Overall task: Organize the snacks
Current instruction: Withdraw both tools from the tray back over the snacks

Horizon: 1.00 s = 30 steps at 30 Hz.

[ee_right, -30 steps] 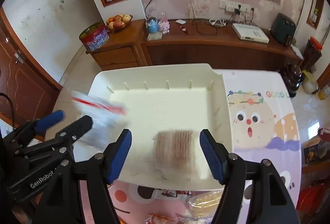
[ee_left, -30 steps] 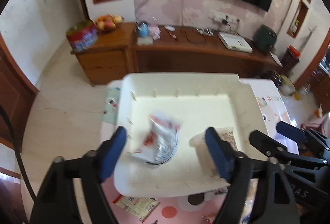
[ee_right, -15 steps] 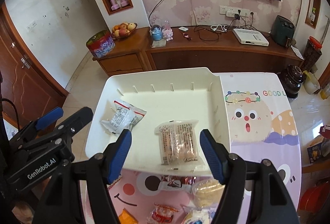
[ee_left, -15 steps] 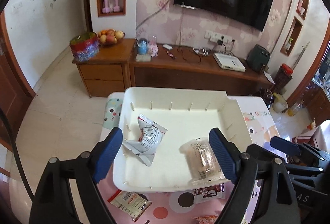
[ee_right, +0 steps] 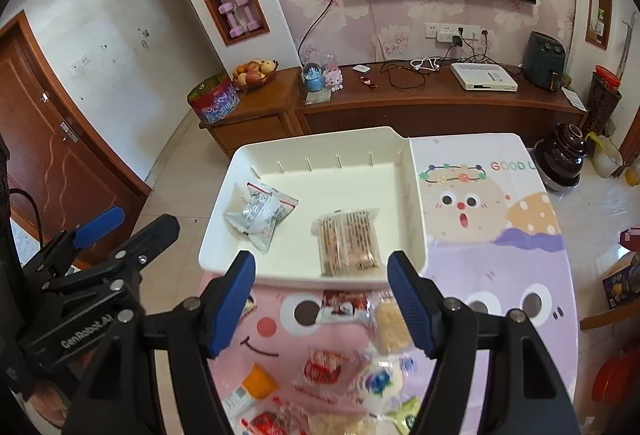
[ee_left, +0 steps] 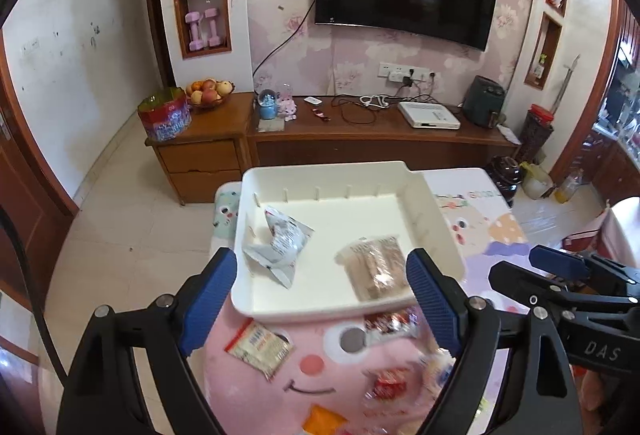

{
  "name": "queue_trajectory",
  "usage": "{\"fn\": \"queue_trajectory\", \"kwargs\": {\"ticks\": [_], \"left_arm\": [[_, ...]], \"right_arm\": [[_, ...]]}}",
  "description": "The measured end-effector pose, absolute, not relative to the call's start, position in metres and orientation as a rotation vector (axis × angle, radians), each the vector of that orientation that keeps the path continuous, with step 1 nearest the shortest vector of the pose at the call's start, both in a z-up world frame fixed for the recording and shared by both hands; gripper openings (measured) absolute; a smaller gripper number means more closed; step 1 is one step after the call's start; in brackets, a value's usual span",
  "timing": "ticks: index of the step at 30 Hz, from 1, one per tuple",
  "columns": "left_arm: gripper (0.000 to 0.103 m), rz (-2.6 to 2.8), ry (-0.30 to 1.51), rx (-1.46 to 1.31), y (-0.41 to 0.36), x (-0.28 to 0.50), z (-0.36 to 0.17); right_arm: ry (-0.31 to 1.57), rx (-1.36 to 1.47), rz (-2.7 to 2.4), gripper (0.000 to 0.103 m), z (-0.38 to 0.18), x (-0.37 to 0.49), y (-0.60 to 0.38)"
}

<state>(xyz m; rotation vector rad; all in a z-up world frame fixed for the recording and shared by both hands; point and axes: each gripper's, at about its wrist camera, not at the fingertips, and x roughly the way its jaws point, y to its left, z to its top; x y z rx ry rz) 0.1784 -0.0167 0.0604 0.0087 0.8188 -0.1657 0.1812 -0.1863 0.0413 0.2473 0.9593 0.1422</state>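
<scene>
Cartoon tablecloth [ee_right: 500, 275], white tray [ee_right: 416, 219] | left gripper [ee_left: 320, 299] fingers spread, empty | right gripper [ee_right: 320, 299] fingers apart, empty

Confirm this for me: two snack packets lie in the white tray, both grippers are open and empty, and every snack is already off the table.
Not all of it. The white tray does hold two packets, the crumpled silver packet and the clear biscuit pack, and the left gripper and right gripper are open and empty. But the right wrist view shows loose snacks on the table.
</scene>
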Motion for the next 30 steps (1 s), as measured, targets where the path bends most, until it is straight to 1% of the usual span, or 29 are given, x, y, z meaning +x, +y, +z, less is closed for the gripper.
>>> {"fn": "queue_trajectory", "kwargs": {"ticks": [7, 11, 17, 23, 30], "left_arm": [[0.087, -0.148, 0.821, -0.006, -0.014, 0.129, 0.078], [0.089, -0.171, 0.812, -0.015, -0.012, 0.1, 0.085], [0.089, -0.172, 0.817, -0.007, -0.013, 0.06, 0.081], [0.089, -0.181, 0.877, 0.024, -0.014, 0.035, 0.05], [0.089, -0.206, 0.998, 0.072, -0.016, 0.018, -0.017]], "right_arm": [[0.919, 0.249, 0.146, 0.069, 0.064, 0.135, -0.202], [0.904, 0.221, 0.151, 0.069, 0.074, 0.106, -0.205], [0.915, 0.182, 0.174, 0.069, 0.068, 0.072, -0.202], [0.963, 0.169, 0.198, 0.069, 0.04, 0.047, -0.199], [1.043, 0.147, 0.22, 0.069, -0.011, 0.033, -0.191]]}}
